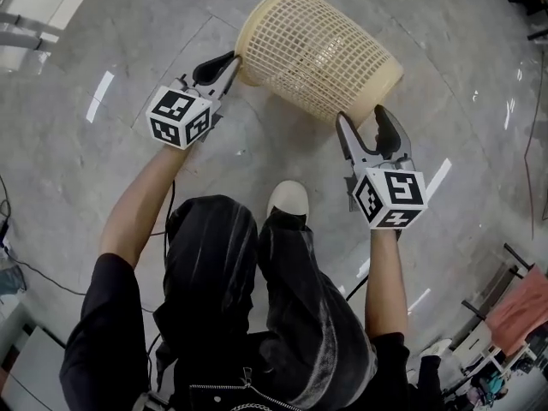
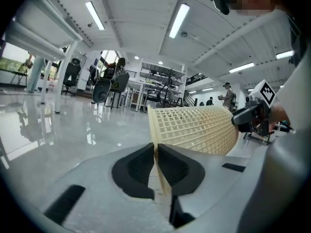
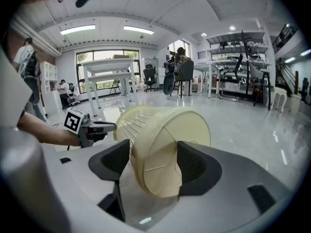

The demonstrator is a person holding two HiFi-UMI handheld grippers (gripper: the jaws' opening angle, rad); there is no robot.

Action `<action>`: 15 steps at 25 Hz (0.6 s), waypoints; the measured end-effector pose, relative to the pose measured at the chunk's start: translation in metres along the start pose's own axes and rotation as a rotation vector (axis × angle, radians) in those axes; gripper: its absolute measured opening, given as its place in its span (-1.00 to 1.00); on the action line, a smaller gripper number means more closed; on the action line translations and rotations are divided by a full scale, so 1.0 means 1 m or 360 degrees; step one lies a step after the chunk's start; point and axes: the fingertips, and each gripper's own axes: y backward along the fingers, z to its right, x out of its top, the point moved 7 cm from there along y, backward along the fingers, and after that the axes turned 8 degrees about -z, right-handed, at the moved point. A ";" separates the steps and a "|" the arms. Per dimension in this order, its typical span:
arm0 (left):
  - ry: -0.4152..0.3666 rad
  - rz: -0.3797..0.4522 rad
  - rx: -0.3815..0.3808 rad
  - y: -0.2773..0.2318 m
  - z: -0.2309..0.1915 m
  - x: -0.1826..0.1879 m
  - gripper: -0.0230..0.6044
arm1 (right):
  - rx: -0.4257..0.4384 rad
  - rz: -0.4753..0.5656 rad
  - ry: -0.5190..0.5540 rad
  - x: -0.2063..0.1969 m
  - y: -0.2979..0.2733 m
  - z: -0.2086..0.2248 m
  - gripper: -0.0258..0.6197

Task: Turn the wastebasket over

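Note:
The cream lattice wastebasket (image 1: 317, 54) hangs on its side above the floor, mouth to the upper left and solid base to the lower right. My left gripper (image 1: 233, 61) is shut on the rim at the mouth; in the left gripper view its pads (image 2: 141, 166) pinch the thin rim edge of the basket (image 2: 194, 127). My right gripper (image 1: 363, 125) is open at the base end. In the right gripper view the round base of the basket (image 3: 160, 144) sits between the wide jaws of the right gripper (image 3: 153, 152), tilted.
Polished grey stone floor (image 1: 103, 24) lies all round. The person's white shoe (image 1: 288, 199) stands just below the basket. White tables (image 3: 107, 72), office chairs (image 3: 176, 76) and shelving stand far off across the hall. A cable (image 1: 34, 272) trails at the left.

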 end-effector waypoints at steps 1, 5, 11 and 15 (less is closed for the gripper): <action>-0.0025 0.0012 0.0034 0.008 -0.003 0.004 -0.84 | 0.0025 -0.0027 -0.0057 -0.007 -0.007 -0.003 0.05; -0.0191 0.0017 0.0110 0.028 -0.004 0.013 -0.85 | 0.0088 -0.0119 -0.0259 -0.037 -0.031 -0.009 0.05; -0.0336 -0.0031 0.0083 0.042 -0.001 0.005 -0.85 | 0.0124 -0.0275 -0.0293 -0.066 -0.047 -0.020 0.05; -0.0412 -0.0050 0.0070 0.044 0.005 0.001 -0.85 | 0.0111 -0.0343 -0.0233 -0.076 -0.049 -0.021 0.05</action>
